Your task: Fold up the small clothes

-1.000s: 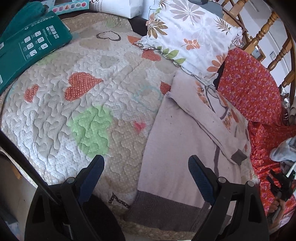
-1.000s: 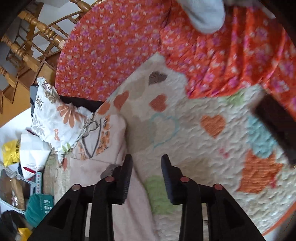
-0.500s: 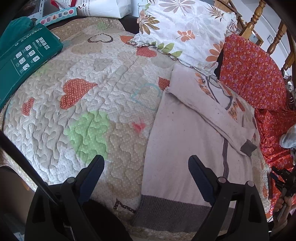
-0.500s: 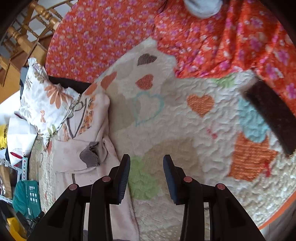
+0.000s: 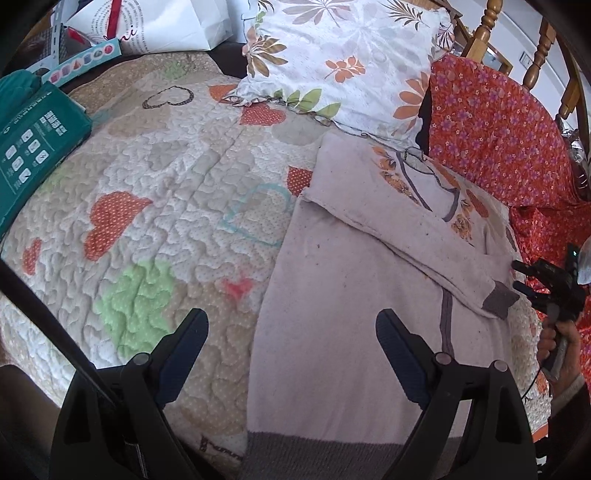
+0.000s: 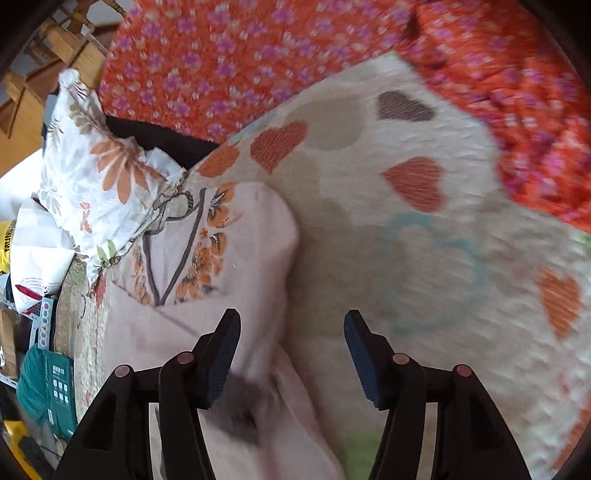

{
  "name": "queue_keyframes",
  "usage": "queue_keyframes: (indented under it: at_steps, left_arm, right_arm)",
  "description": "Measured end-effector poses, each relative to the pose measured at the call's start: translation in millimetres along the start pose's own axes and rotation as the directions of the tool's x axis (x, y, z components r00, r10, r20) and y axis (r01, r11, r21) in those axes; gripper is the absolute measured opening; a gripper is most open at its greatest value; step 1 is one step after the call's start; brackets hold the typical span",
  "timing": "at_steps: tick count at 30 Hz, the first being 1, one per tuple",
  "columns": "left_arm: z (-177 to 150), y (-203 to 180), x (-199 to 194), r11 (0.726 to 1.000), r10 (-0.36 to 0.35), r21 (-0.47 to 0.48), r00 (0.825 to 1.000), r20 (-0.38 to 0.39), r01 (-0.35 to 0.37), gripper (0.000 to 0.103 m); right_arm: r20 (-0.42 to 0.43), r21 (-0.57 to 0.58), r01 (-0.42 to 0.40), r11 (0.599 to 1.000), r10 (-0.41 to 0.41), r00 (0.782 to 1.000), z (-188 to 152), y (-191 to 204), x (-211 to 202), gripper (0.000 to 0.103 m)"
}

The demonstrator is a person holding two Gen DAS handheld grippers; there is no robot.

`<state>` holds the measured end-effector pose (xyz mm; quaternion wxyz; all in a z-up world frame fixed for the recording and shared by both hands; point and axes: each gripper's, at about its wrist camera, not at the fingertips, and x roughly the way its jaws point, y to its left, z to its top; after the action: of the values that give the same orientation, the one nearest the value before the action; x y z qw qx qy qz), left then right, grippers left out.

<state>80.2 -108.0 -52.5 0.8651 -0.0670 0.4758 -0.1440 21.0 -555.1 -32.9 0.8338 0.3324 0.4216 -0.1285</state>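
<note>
Pale pink sweater (image 5: 343, 332), one sleeve folded across its front, lying on the heart-patterned quilt (image 5: 177, 206); its grey hem reaches the quilt's near edge, its collar touches the floral pillow (image 5: 343, 55) at the far edge. Teal package (image 5: 33, 147) at the quilt's left edge: icons printed, text unreadable. Bare quilt spans the sweater's left. Left gripper (image 5: 291, 332) spread wide, holding nothing. Right gripper (image 6: 291, 339) parted, empty, above the grey cuff (image 6: 236, 410).

White bag (image 5: 155, 26): red script, unreadable; teal package (image 5: 33, 144): white icons, print too small.
</note>
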Motion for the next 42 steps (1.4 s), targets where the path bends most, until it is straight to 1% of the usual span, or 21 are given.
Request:
queue_keyframes:
  at_steps: [1, 2, 3, 5, 7, 9, 11, 13, 15, 16, 18, 21, 24, 26, 27, 28, 30, 31, 35, 38, 42]
  left_arm:
    - [1.6, -2.1, 4.8, 1.0, 0.003, 0.001, 1.0, -0.005, -0.003, 0.091]
    - [2.4, -3.6, 8.5, 1.0, 0.002, 0.001, 1.0, -0.008, -0.002, 0.091]
    - [3.6, -5.0, 12.2, 1.0, 0.001, 0.001, 1.0, -0.01, -0.001, 0.091]
    - [6.1, -8.0, 19.6, 1.0, 0.013, 0.011, 1.0, -0.014, -0.013, 0.091]
    - [8.8, -10.2, 26.1, 0.999, 0.032, 0.021, 0.999, -0.016, -0.031, 0.091]
    - [9.7, -10.1, 30.7, 0.999, 0.041, 0.03, 0.999, -0.006, -0.041, 0.091]
    - [9.4, -6.7, 35.7, 0.998, 0.052, 0.038, 0.999, -0.013, -0.051, 0.091]
    - [6.5, 1.1, 39.6, 0.998, 0.041, 0.039, 0.999, -0.028, -0.04, 0.091]
    - [3.2, 9.7, 44.0, 0.998, 0.037, 0.044, 0.998, -0.041, -0.036, 0.091]
    - [1.7, 14.6, 46.6, 0.998, 0.035, 0.044, 0.998, -0.047, -0.033, 0.091]
    - [-0.5, 24.2, 52.3, 1.0, 0.002, 0.027, 0.997, -0.076, 0.0, 0.091]
    - [-5.6, 35.6, 65.2, 0.994, -0.105, -0.04, 0.985, -0.139, 0.101, 0.091]
    - [-12.9, 29.7, 61.1, 0.989, -0.148, -0.02, 0.98, -0.129, 0.147, 0.091]
    - [-22.0, 24.9, 59.2, 0.972, -0.234, -0.022, 0.959, -0.158, 0.233, 0.091]
    - [-27.9, 24.2, 57.5, 0.962, -0.271, -0.033, 0.948, -0.168, 0.27, 0.091]
    - [-34.6, 24.5, 54.4, 0.958, -0.287, -0.04, 0.944, -0.163, 0.284, 0.089]
    - [-49.7, 24.5, 47.1, 0.949, -0.315, -0.047, 0.936, -0.161, 0.311, 0.086]
    - [-55.2, 24.9, 44.3, 0.947, -0.32, -0.045, 0.934, -0.159, 0.317, 0.085]
    - [-75.5, 25.7, 33.3, 0.944, -0.329, -0.024, 0.928, -0.172, 0.33, 0.081]
    - [-86.0, 24.3, 25.9, 0.944, -0.329, -0.025, 0.927, -0.183, 0.33, 0.081]
    - [-98.3, 22.8, 19.9, 0.95, -0.31, -0.016, 0.934, -0.178, 0.312, 0.081]
  right_arm:
    - [-0.021, -0.007, -0.014, 1.0, 0.014, 1.0, 5.1, 5.7, 13.8, 0.058]
    - [-0.065, -0.031, -0.035, 0.999, 0.033, 0.997, 12.0, 13.0, 29.9, 0.019]
    - [-0.096, -0.061, -0.017, 0.998, 0.011, 0.995, 19.4, 21.2, 42.4, 0.009]
    - [-0.084, -0.102, 0.052, 0.993, -0.06, 0.995, 34.6, 30.5, 55.9, 0.006]
    - [-0.052, -0.104, 0.113, 0.988, -0.119, 0.992, 55.1, 36.0, 67.6, 0.006]
    - [-0.016, -0.113, 0.227, 0.967, -0.23, 0.973, 68.1, 42.3, 78.0, 0.006]
    - [-0.008, -0.125, 0.259, 0.958, -0.262, 0.965, 69.3, 47.7, 78.1, 0.009]
    - [-0.007, -0.127, 0.209, 0.97, -0.212, 0.977, 57.1, 50.5, 62.0, 0.022]
    - [-0.013, -0.123, 0.129, 0.984, -0.131, 0.991, 30.6, 41.8, 32.1, 0.053]
    - [-0.02, -0.12, 0.099, 0.988, -0.102, 0.995, 18.6, 36.2, 21.8, 0.056]
    - [-0.054, -0.092, 0.031, 0.995, -0.037, 0.998, -16.2, 14.3, -3.2, 0.057]
    - [-0.119, 0.003, -0.025, 1.0, 0.025, 0.993, -68.8, -25.2, -23.3, 0.057]
    - [-0.152, 0.123, -0.07, 0.99, 0.089, 0.984, -114.4, -58.6, -26.6, 0.057]
    - [-0.087, 0.201, -0.164, 0.966, 0.185, 0.979, -138.0, -71.3, -39.1, 0.057]
    - [-0.084, 0.227, -0.199, 0.953, 0.223, 0.971, -145.4, -75.0, -40.9, 0.057]
    - [-0.073, 0.265, -0.25, 0.931, 0.278, 0.958, -155.4, -77.0, -41.6, 0.057]
    - [-0.049, 0.295, -0.295, 0.909, 0.323, 0.945, -173.8, -77.9, -43.9, 0.057]
    - [-0.037, 0.293, -0.312, 0.904, 0.336, 0.941, -181.7, -77.4, -46.9, 0.057]
    - [-0.067, 0.374, -0.429, 0.822, 0.485, 0.872, -221.3, -76.5, -38.7, 0.056]
    - [-0.069, 0.374, -0.454, 0.809, 0.512, 0.856, -239.5, -70.3, -43.3, 0.057]
    - [-0.076, 0.334, -0.45, 0.828, 0.499, 0.863, -252.5, -57.1, -49.2, 0.057]
